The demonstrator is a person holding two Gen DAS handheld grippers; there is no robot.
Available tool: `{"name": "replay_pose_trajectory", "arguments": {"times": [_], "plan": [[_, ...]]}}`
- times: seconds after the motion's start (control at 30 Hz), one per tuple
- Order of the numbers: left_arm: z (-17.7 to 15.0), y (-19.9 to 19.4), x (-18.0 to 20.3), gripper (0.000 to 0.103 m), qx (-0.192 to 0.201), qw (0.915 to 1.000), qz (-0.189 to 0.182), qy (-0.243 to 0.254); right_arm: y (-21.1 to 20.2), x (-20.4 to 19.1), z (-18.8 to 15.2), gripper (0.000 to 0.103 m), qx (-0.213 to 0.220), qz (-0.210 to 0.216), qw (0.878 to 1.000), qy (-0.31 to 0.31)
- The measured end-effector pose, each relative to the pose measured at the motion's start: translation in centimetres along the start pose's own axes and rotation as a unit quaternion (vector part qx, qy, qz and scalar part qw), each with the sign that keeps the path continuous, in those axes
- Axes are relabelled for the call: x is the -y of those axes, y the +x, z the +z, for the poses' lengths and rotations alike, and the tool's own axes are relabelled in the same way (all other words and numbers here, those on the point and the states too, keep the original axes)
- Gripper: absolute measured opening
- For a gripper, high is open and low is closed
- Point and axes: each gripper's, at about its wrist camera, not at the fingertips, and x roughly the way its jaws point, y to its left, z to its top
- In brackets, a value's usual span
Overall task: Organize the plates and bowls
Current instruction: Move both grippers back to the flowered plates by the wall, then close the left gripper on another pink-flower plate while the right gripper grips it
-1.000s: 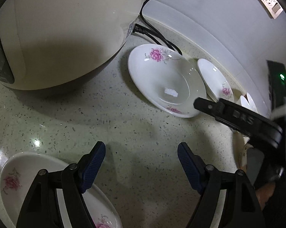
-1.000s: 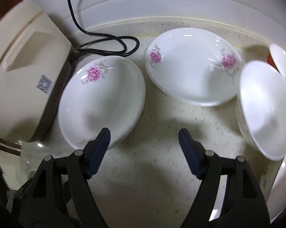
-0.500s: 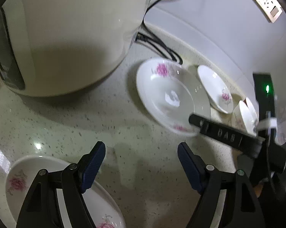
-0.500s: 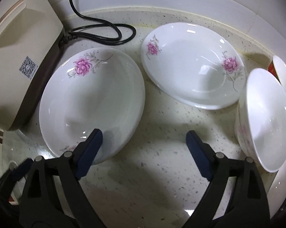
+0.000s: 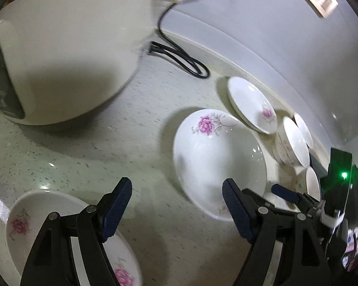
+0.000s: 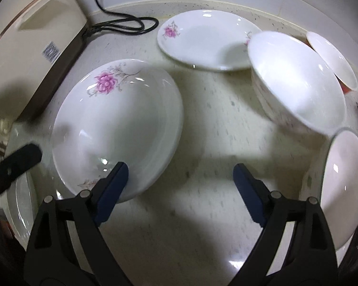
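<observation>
Speckled bench work looks barely begun: flowered plates at ten o'clock and bowls at two lie scattered, with right tool and left tool both wide, empty.

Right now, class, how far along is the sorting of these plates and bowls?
Done: nothing looks stacked.
In hand: nothing; the left gripper and right gripper are open, the right beside the flowered plate.
Left: that plate, the far plate and the bowls lie scattered.
</observation>
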Motion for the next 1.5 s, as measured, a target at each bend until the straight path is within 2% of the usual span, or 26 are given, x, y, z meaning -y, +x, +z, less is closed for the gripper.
{"name": "replay_pose_trajectory", "arguments": {"times": [0.3,0.57,0.73,0.8,0.9,1.0,1.2,1.3,1.43,1.5], "plan": [[-1.6,0.8,1.6,0.079,-0.037,0.9990,-0.002,0.024,-1.8,2.3,-4.8,0.091,-0.004,0.004,1.000,-0.001],[-4.0,2.0,4.6,0.079,-0.084,0.9933,-0.019,0.077,-4.0,6.8,-9.1,0.092,0.001,-0.008,0.999,0.051],[-5.6,2.6,6.5,0.079,-0.103,0.9875,-0.021,0.118,-5.2,9.1,-11.2,0.092,0.006,-0.010,0.996,0.090],[-6.1,2.5,7.0,0.079,-0.100,0.9863,-0.020,0.130,-5.9,9.9,-11.9,0.092,0.010,0.002,0.994,0.112],[-6.4,2.6,7.6,0.079,-0.099,0.9855,-0.021,0.136,-5.9,10.4,-11.8,0.090,0.016,0.034,0.991,0.129],[-6.2,2.4,7.5,0.079,-0.091,0.9877,-0.017,0.126,-6.1,10.2,-11.8,0.084,0.019,0.058,0.990,0.125],[-5.5,2.6,6.4,0.079,-0.083,0.9913,-0.009,0.101,-5.9,9.8,-11.4,0.082,0.023,0.075,0.989,0.127],[-5.4,2.8,6.3,0.079,-0.073,0.9913,0.003,0.109,-5.5,9.3,-10.7,0.082,0.025,0.082,0.989,0.124],[-5.3,3.2,6.8,0.079,-0.072,0.9909,-0.003,0.114,-5.2,8.1,-10.1,0.069,0.025,0.096,0.990,0.103],[-5.8,3.4,7.8,0.078,-0.074,0.9877,-0.013,0.137,-4.9,7.4,-9.9,0.066,0.026,0.102,0.990,0.093]]}}
